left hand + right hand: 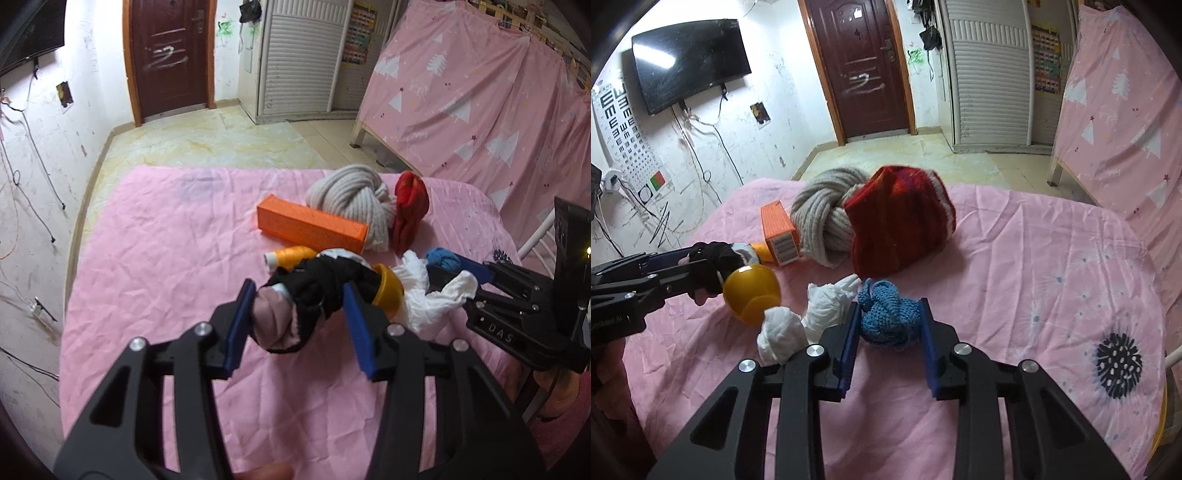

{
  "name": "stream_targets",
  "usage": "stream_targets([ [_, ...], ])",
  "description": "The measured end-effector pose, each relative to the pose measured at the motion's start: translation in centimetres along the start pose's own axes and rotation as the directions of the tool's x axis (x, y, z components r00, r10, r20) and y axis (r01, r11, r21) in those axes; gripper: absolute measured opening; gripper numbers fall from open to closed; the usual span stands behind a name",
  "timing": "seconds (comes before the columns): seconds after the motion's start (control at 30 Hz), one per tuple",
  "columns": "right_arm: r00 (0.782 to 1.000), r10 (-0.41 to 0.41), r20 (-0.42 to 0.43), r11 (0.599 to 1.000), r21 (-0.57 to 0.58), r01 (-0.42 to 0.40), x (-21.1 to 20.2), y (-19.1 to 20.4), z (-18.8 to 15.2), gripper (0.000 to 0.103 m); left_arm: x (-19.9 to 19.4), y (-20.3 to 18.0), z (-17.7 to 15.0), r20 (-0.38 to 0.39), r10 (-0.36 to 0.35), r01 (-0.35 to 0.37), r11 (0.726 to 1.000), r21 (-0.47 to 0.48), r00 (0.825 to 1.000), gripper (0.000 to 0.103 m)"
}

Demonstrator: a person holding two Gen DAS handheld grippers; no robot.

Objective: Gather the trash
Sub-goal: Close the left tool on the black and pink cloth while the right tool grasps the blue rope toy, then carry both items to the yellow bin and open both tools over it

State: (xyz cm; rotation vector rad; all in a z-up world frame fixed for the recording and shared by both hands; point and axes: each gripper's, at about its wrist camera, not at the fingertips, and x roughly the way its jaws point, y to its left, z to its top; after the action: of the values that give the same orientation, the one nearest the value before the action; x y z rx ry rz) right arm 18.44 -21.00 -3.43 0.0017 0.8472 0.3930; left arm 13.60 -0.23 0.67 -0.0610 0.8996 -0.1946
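Blue pads of the right hand-held gripper (890,328) sit nearest the right wrist cam, narrowed and clamped on a small blue knitted ball (888,319), one pad pressing each side. Ball rests on the pink bed sheet (1015,277). Just left of it lies crumpled white tissue (801,325), touching the gripper's left finger.

Left hand-held gripper (299,306) is about half apart, pads either side of a black & pink cloth bundle (295,302); left pad touches the pink part, right pad is against the black part, so it looks pinched. Bundle seems raised a bit off the sheet, can't tell for sure.

Yellow cup (751,293) lies on its side btw the two grippers. Further back: orange box (312,227), orange thread spool (290,257), beige yarn hank (351,203), red knit hat (899,230).
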Motion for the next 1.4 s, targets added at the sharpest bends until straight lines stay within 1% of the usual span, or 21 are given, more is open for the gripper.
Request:
stream_targets([
  [0.23, 0.997, 0.028, 0.077, 0.999, 0.027, -0.03, -2.8, -0.8, 0.0, 0.024, -2.3, -0.6, 0.4, 0.048, 0.017, -0.017, 1.0, 0.0, 0.999, 0.046],
  [0.27, 0.996, 0.03, 0.086, 0.999, 0.03, -0.033, -3.2, -0.9, 0.0, 0.024, -2.6, -0.8, 0.5, 0.061, 0.031, -0.031, 1.0, 0.004, 0.998, 0.046],
  [0.37, 0.993, 0.035, 0.113, 0.998, 0.04, -0.039, -4.3, -1.5, -0.2, 0.024, -3.3, -1.8, 0.5, 0.111, 0.115, -0.12, 0.992, 0.043, 0.987, 0.047],
  [0.5, 0.991, 0.042, 0.13, 0.997, 0.055, -0.049, -5.2, -2.2, -0.5, 0.024, -3.3, -2.9, 0.4, 0.116, 0.137, -0.146, 0.986, 0.078, 0.984, 0.047],
  [0.53, 0.99, 0.041, 0.133, 0.997, 0.056, -0.049, -5.4, -2.3, -0.6, 0.024, -3.2, -3.3, 0.4, 0.127, 0.163, -0.176, 0.98, 0.096, 0.978, 0.047],
  [0.57, 0.99, 0.038, 0.136, 0.997, 0.058, -0.046, -5.6, -2.6, -0.7, 0.024, -3.2, -4.1, 0.1, 0.151, 0.207, -0.227, 0.966, 0.127, 0.967, 0.047],
  [0.63, 0.989, 0.039, 0.143, 0.997, 0.064, -0.049, -5.9, -2.8, -0.8, 0.024, -2.7, -5.1, -0.2, 0.166, 0.251, -0.279, 0.944, 0.174, 0.954, 0.047],
  [0.7, 0.988, 0.039, 0.151, 0.996, 0.07, -0.05, -6.3, -3.1, -1.1, 0.024, -1.8, -5.7, -0.4, 0.158, 0.282, -0.311, 0.927, 0.207, 0.946, 0.047],
  [0.77, 0.987, 0.04, 0.159, 0.996, 0.074, -0.052, -6.7, -3.4, -1.2, 0.024, -0.9, -5.8, -0.7, 0.148, 0.316, -0.343, 0.913, 0.22, 0.937, 0.047],
  [0.9, 0.984, 0.037, 0.172, 0.995, 0.085, -0.052, -7.5, -4.2, -1.6, 0.024, 0.2, -5.0, -1.2, 0.118, 0.365, -0.383, 0.897, 0.219, 0.923, 0.047],
  [1.03, 0.981, 0.029, 0.193, 0.993, 0.105, -0.05, -8.3, -5.4, -1.9, 0.024, 0.0, -4.9, -1.2, 0.113, 0.371, -0.387, 0.899, 0.207, 0.922, 0.047],
  [1.2, 0.973, 0.013, 0.232, 0.988, 0.147, -0.048, -9.9, -7.5, -2.4, 0.024, -1.5, -6.7, -0.7, 0.153, 0.356, -0.383, 0.899, 0.212, 0.922, 0.047],
  [1.37, 0.962, -0.033, 0.272, 0.98, 0.196, -0.022, -12.0, -10.2, -3.5, 0.024, -3.1, -9.6, 0.3, 0.187, 0.286, -0.325, 0.916, 0.236, 0.94, 0.047],
  [1.4, 0.959, -0.049, 0.279, 0.977, 0.212, -0.011, -12.6, -11.0, -3.9, 0.024, -3.4, -10.7, 0.4, 0.197, 0.264, -0.309, 0.918, 0.249, 0.944, 0.047],
])
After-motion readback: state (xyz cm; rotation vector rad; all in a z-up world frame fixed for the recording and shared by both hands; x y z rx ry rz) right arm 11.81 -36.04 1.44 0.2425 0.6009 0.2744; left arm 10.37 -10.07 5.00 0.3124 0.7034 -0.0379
